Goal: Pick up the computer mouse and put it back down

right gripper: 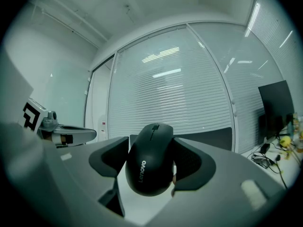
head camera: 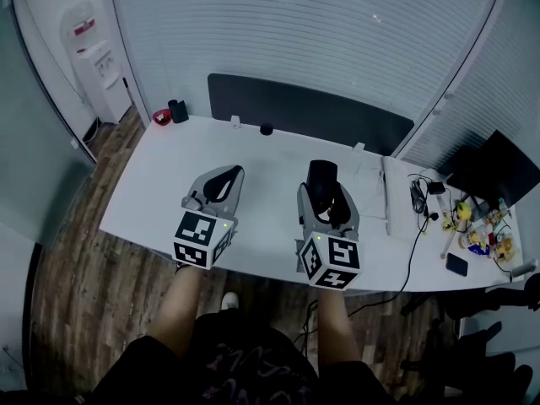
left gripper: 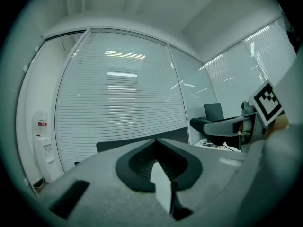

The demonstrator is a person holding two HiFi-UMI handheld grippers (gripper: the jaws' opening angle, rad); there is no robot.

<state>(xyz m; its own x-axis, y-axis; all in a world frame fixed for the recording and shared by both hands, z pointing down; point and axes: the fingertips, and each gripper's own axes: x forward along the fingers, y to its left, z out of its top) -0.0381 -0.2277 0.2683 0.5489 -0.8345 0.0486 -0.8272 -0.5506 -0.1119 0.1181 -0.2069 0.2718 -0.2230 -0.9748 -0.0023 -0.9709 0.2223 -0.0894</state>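
Note:
A black computer mouse (head camera: 321,175) (right gripper: 150,160) sits between the jaws of my right gripper (head camera: 323,194) (right gripper: 151,142), which is shut on its sides. The mouse is held level above the white desk (head camera: 160,184), its buttons pointing away from me. My left gripper (head camera: 229,174) (left gripper: 156,141) hovers to the left of it over the desk. Its jaws meet at the tips with nothing between them. Both grippers point level toward the far edge of the desk.
A white keyboard (head camera: 394,194) lies right of the mouse, with cables (head camera: 419,197), a phone (head camera: 456,264) and small yellow items (head camera: 481,234) beyond it. A dark monitor (head camera: 494,169) stands at the far right. A dark partition (head camera: 312,112) lines the desk's back edge. Small red and black objects (head camera: 169,112) sit at the back left corner.

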